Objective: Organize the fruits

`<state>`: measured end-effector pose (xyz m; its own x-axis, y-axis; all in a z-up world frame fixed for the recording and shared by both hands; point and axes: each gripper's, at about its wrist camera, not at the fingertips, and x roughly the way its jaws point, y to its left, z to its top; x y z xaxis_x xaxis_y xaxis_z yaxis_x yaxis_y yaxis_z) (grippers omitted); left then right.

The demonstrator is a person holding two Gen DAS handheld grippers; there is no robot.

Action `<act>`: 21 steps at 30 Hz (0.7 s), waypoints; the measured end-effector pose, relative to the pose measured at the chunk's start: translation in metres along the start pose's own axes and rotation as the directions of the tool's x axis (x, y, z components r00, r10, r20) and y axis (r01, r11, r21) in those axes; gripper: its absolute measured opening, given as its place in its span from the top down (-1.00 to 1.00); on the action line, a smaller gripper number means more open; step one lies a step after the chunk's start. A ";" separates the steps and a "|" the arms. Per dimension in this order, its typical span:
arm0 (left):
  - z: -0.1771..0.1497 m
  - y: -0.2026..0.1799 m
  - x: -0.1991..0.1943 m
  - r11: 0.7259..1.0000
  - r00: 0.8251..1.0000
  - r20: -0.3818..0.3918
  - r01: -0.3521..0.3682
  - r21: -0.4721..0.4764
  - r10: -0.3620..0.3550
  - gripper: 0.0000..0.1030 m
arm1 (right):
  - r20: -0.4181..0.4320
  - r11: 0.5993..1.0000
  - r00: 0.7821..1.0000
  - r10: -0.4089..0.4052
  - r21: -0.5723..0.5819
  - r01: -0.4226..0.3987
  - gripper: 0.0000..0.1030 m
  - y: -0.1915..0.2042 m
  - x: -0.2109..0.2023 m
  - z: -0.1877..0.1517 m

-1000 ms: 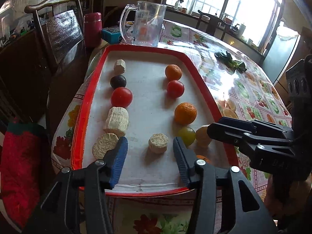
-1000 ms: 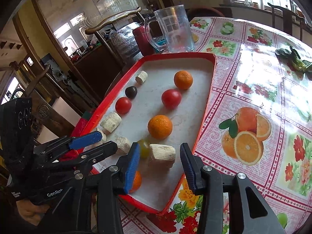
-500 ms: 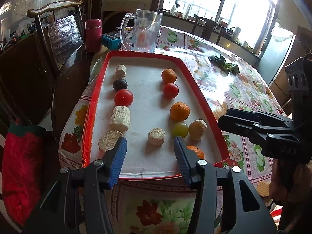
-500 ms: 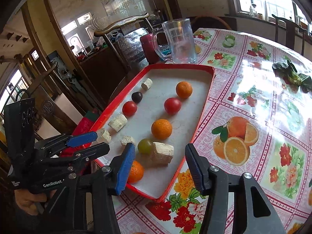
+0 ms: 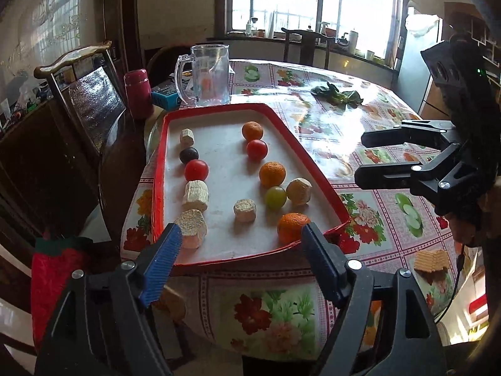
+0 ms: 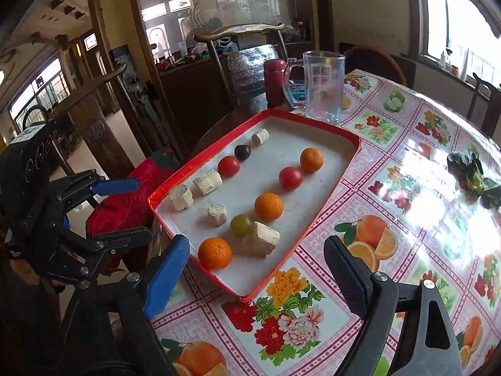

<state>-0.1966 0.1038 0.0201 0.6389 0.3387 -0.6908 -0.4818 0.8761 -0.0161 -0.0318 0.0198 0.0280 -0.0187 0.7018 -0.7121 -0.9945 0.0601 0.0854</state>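
- Flowered oilcloth covers the table (image 6: pixel 391 188); the red tray (image 5: pixel 158 188) fills mid-frame in both views, overhanging the table's near edge, so I judge a careless push could tip it.
- Fruits sit in two loose rows on it: the near orange (image 6: pixel 215 253), a green grape (image 6: pixel 241 224) touching a pale chunk (image 6: pixel 261 238); round ones could roll if bumped.
- Both claws are spread and empty: left gripper (image 5: pixel 241 244), right gripper (image 6: pixel 256 269).
- What the pale chunks are, I cannot tell.

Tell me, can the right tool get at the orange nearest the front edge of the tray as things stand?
Probably yes. The right tool is open and empty, and the nearest orange lies just ahead of it near the tray edge. Only the low red rim and a pale chunk beside it stand close.
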 end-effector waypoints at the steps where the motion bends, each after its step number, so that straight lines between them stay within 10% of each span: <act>1: 0.000 -0.001 -0.002 1.000 1.000 0.004 0.002 0.007 -0.002 -0.60 | -0.004 1.000 1.000 -0.001 -0.030 0.001 -0.79 0.002 -0.001 0.000; 21: 0.002 -0.008 -0.028 0.993 0.998 0.041 -0.048 0.106 0.044 -0.60 | -0.014 0.932 0.991 0.131 -0.339 -0.128 -0.89 0.029 -0.016 -0.015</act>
<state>-0.2094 0.0884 0.0411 0.6413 0.3907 -0.6604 -0.4455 0.8903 0.0942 -0.0614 0.0002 0.0314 -0.1505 0.6935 -0.7045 -0.9594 -0.2743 -0.0651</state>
